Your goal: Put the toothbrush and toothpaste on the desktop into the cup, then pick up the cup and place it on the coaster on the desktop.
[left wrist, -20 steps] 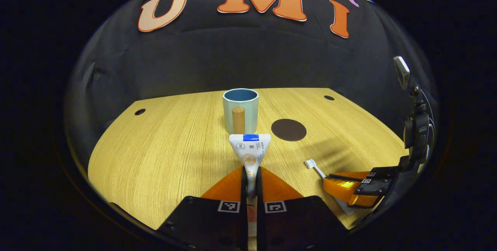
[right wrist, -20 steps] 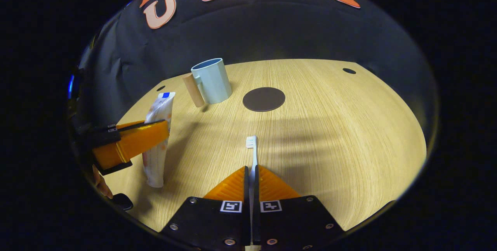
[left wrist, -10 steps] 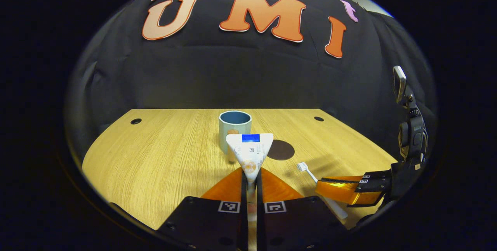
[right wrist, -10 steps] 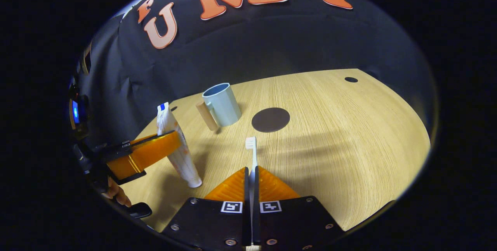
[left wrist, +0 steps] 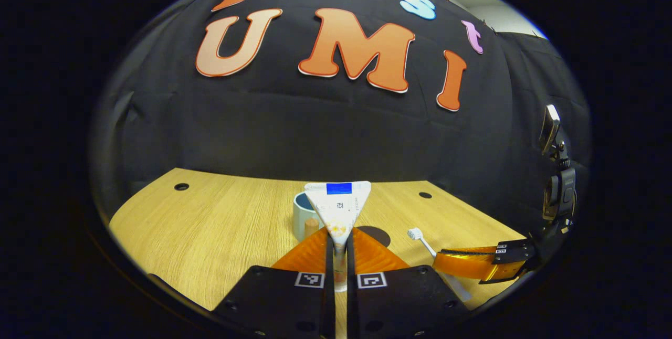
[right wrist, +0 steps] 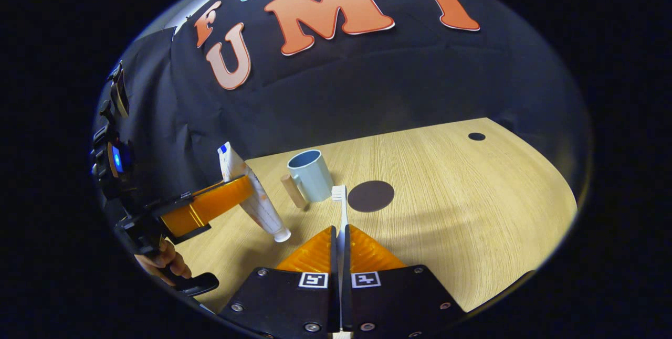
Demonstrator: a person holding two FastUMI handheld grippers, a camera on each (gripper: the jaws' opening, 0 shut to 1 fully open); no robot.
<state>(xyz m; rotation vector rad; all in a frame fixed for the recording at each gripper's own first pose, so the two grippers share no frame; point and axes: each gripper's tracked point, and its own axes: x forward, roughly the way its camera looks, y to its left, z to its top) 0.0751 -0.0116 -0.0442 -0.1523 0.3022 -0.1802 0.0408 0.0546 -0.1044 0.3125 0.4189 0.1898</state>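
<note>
Toothpaste (left wrist: 338, 208) was clamped between both fingers of the left gripper (left wrist: 339, 255), crimped flat end pointing away from the camera, tube off the desktop (left wrist: 210, 223). From the right gripper view the same tube (right wrist: 252, 194) hung tilted, cap end down and close above the wood, with the left gripper (right wrist: 212, 205) pinching it about mid-length; a hand (right wrist: 168, 260) held that gripper at the lower left.

Right gripper (right wrist: 340, 247) was closed on the toothbrush (right wrist: 341, 208), handle pinched between both fingers, bristle head sticking out forward. In the left gripper view the right gripper (left wrist: 472, 263) sat low at the right, the toothbrush (left wrist: 420, 239) poking out of it with its head up and its handle trailing out the back.

Cup (right wrist: 311, 173) stood upright on the desktop, pale blue, open and with nothing inside as far as I could see, its tan handle (right wrist: 291, 190) on the left side in that view. Coaster (right wrist: 370, 196) lay flat just right of the cup, dark, round, not touching it. In the left gripper view the cup (left wrist: 302, 213) sat partly hidden behind the tube, coaster (left wrist: 380, 234) just beside it.
</note>
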